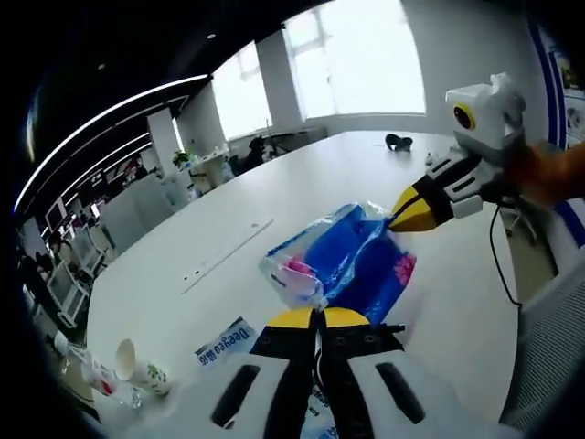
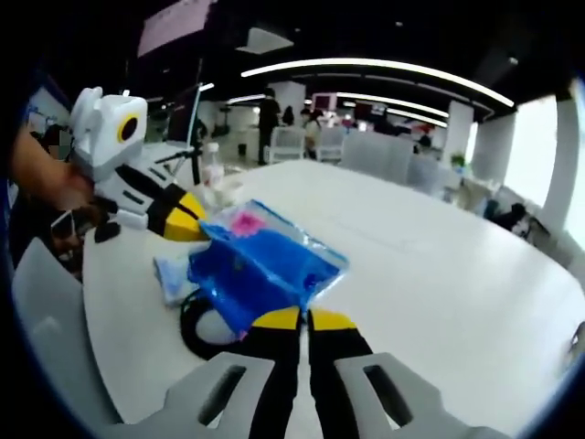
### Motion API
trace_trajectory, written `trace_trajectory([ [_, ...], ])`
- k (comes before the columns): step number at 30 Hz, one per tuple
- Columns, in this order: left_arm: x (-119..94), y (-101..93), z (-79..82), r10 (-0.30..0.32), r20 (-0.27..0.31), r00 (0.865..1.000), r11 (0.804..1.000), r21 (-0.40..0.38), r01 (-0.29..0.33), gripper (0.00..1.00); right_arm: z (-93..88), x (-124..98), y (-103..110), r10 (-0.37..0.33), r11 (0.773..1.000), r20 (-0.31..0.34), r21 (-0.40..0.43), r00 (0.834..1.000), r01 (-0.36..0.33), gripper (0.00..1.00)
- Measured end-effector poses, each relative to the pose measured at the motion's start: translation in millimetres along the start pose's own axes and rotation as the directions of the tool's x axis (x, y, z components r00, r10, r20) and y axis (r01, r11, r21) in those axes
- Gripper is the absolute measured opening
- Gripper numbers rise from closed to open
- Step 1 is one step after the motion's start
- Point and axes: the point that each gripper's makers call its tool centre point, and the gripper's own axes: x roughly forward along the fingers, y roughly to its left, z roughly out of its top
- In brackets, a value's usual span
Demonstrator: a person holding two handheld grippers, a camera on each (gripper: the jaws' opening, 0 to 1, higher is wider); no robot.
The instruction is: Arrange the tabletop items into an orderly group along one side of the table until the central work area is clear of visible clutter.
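Observation:
A blue plastic tissue pack (image 1: pixel 352 261) with pink print hangs just above the white table (image 1: pixel 274 197), held by its two ends. My left gripper (image 1: pixel 318 317) is shut on the near end of the pack. My right gripper (image 1: pixel 409 212) comes in from the right, its yellow tips pinched on the far corner. In the right gripper view the same pack (image 2: pixel 260 265) stretches from my right gripper (image 2: pixel 304 318), shut on its near edge, to my left gripper (image 2: pixel 190 222) at its far side, with a hand behind it.
Two paper cups (image 1: pixel 137 366) and a flat labelled packet (image 1: pixel 224 343) lie near the table's end. A small black thing (image 1: pixel 398 142) sits far down the table. A black ring (image 2: pixel 196 334) and a pale packet (image 2: pixel 172 274) lie under the pack. A bottle (image 2: pixel 212 165) stands behind.

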Motion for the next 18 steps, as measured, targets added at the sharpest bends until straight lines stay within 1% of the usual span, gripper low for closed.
trace_trajectory([
  [3, 3.2, 2.6, 1.4, 0.002, 0.002, 1.0, 1.0, -0.007, -0.002, 0.0, 0.6, 1.6, -3.2, 0.002, 1.0, 0.003, 0.004, 1.0, -0.002, 0.0],
  [9, 11.6, 5.3, 7.4, 0.001, 0.013, 1.0, 1.0, -0.014, 0.0, 0.0, -1.1, 3.9, -10.5, 0.005, 1.0, -0.001, -0.017, 1.0, -0.005, 0.0],
  [18, 29.6, 0.9, 13.1, -0.017, 0.02, 1.0, 0.999, -0.032, 0.018, 0.0, -10.0, 7.6, -29.7, -0.007, 1.0, -0.021, -0.003, 1.0, 0.007, 0.0],
])
